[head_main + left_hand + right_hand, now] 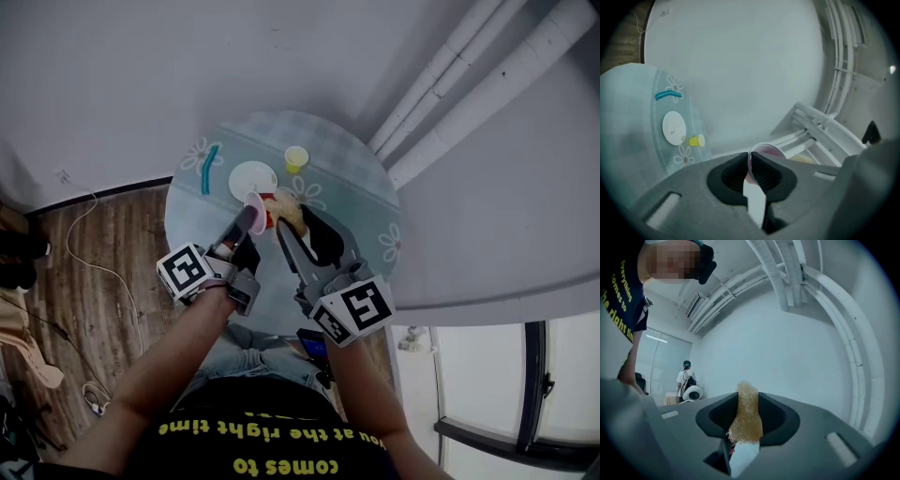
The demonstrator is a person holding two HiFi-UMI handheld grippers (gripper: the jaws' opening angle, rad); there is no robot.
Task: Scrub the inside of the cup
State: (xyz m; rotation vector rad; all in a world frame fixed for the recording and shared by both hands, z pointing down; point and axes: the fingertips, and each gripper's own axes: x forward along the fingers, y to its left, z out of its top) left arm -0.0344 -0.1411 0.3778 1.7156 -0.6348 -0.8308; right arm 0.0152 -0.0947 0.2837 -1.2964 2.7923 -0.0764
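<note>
Above the round table, my left gripper (246,225) is shut on the rim of a pink cup (255,212), which lies on its side. In the left gripper view the jaws pinch the cup's wall (764,152) and my left gripper (750,166) points slightly upward. My right gripper (286,230) is shut on a tan mesh scrubbing sponge (289,214) right beside the cup's mouth; whether they touch I cannot tell. In the right gripper view the sponge (747,411) fills the gap of my right gripper (747,414) and sticks out past the jaws.
The round glass table (352,202) carries a white disc (253,178), a small yellow cup (296,159) and a teal curved item (211,169). White pipes (469,84) run along the wall at the right. A person (686,378) stands far off.
</note>
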